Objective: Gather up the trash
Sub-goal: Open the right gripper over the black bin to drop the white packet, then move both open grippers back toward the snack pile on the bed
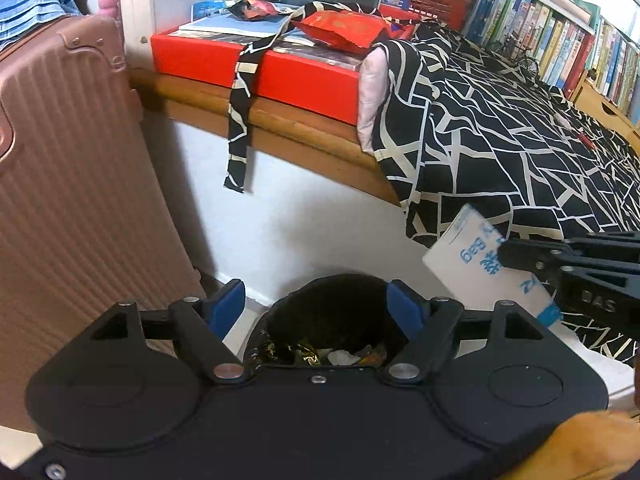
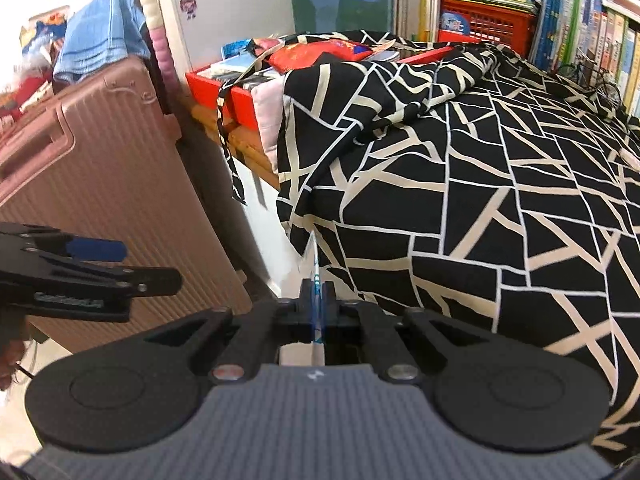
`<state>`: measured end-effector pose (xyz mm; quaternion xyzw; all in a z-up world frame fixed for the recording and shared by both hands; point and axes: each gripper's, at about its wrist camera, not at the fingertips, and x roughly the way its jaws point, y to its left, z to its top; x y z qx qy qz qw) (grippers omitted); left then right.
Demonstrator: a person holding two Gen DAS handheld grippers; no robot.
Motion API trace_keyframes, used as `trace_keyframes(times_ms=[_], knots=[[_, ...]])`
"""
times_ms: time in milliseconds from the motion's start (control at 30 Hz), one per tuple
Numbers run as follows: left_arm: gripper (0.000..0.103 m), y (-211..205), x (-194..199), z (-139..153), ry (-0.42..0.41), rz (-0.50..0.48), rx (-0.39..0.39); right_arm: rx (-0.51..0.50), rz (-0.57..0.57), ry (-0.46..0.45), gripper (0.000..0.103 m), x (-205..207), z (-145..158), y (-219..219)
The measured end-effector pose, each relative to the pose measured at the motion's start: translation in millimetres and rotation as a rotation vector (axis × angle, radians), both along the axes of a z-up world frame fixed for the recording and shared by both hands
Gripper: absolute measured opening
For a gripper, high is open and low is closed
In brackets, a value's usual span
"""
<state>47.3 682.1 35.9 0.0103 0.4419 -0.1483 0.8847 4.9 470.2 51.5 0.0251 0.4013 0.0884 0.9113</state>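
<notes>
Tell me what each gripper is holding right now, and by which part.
The right gripper pinches a flat white bag with blue print by one edge. The left gripper stands open and empty above the black trash bin.

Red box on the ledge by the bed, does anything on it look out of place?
Yes. Two crumpled snack wrappers, a red one and a darker one, lie on the papers in the red box, and a strip of the black-and-cream bedcover dangles over its front.

Bright, even room light; heavy fisheye bending at every edge

Glare whitens the right wrist view's corner at 10 o'clock; the bookshelf [image 1: 560, 36] bows at 2 o'clock; soft shadow lies on the white wall [image 1: 304, 216]; the suitcase [image 2: 120, 184] is mildly blurred; detail is soft throughout.
</notes>
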Motion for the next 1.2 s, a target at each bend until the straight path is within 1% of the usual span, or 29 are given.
trace_keyframes(times_ms=[33,67,100,133,267,333,367,433,500,567,600,700,767,800,833,900,933,1000,1100,1200], knots=[[0.076,1.7,-0.4,0.3,0.0,0.002,0.0,-0.011,0.0,-0.001,0.014,1.4,-1.2,1.5],[0.076,3.3,-0.7,1.1,-0.001,0.005,0.001,-0.023,-0.001,-0.006,0.02,2.6,-2.4,2.9],[0.076,4.7,-1.3,1.4,-0.003,0.008,0.002,-0.032,-0.003,-0.012,0.036,3.2,-3.0,3.8],[0.076,6.1,-1.7,1.9,-0.005,0.011,0.004,-0.037,-0.002,-0.014,0.04,3.6,-3.3,3.6],[0.076,9.8,-2.4,4.1,-0.007,0.024,-0.002,-0.029,-0.028,-0.019,0.048,0.8,-0.8,-1.7],[0.076,10.6,-3.7,7.6,-0.007,0.026,-0.007,-0.013,-0.053,-0.021,0.058,-4.2,2.8,-8.1],[0.076,10.6,-5.0,10.4,-0.01,0.022,-0.011,0.0,-0.065,-0.023,0.061,-7.1,5.0,-12.6],[0.076,10.3,-7.1,17.6,-0.021,0.005,-0.017,0.04,-0.096,-0.033,0.071,-15.0,11.5,-22.4],[0.077,8.8,-10.6,27.1,-0.045,-0.019,-0.017,0.088,-0.138,-0.05,0.076,-24.2,20.1,-34.8],[0.077,7.5,-12.4,36.1,-0.061,-0.04,-0.025,0.114,-0.18,-0.067,0.079,-31.4,28.6,-44.9],[0.078,6.8,-12.8,40.8,-0.064,-0.05,-0.031,0.117,-0.203,-0.074,0.081,-34.8,32.4,-49.0],[0.078,1.1,-14.8,55.9,-0.075,-0.077,-0.043,0.121,-0.255,-0.098,0.081,-43.4,44.6,-59.9],[0.078,-5.6,-16.1,69.6,-0.074,-0.09,-0.039,0.12,-0.281,-0.111,0.085,-48.5,55.4,-66.2],[0.078,-8.8,-16.0,77.1,-0.068,-0.087,-0.034,0.122,-0.296,-0.119,0.089,-51.0,61.5,-70.0],[0.078,-11.7,-15.6,85.9,-0.065,-0.086,-0.037,0.13,-0.316,-0.133,0.09,-54.7,69.4,-74.3],[0.078,-19.2,-16.8,107.4,-0.084,-0.121,-0.068,0.161,-0.345,-0.156,0.092,-61.3,83.3,-83.7],[0.078,-23.3,-17.4,117.1,-0.1,-0.142,-0.079,0.177,-0.363,-0.169,0.097,-65.1,92.0,-89.5],[0.08,-34.8,-18.7,139.1,-0.139,-0.186,-0.09,0.195,-0.4,-0.201,0.103,-72.5,107.5,-99.4],[0.083,-54.7,-15.7,172.6,-0.188,-0.243,-0.127,0.215,-0.426,-0.257,0.103,-80.8,137.6,-119.1],[0.088,-75.4,-12.0,209.7,-0.266,-0.289,-0.189,0.19,-0.443,-0.322,0.103,-85.2,169.6,-139.3]])
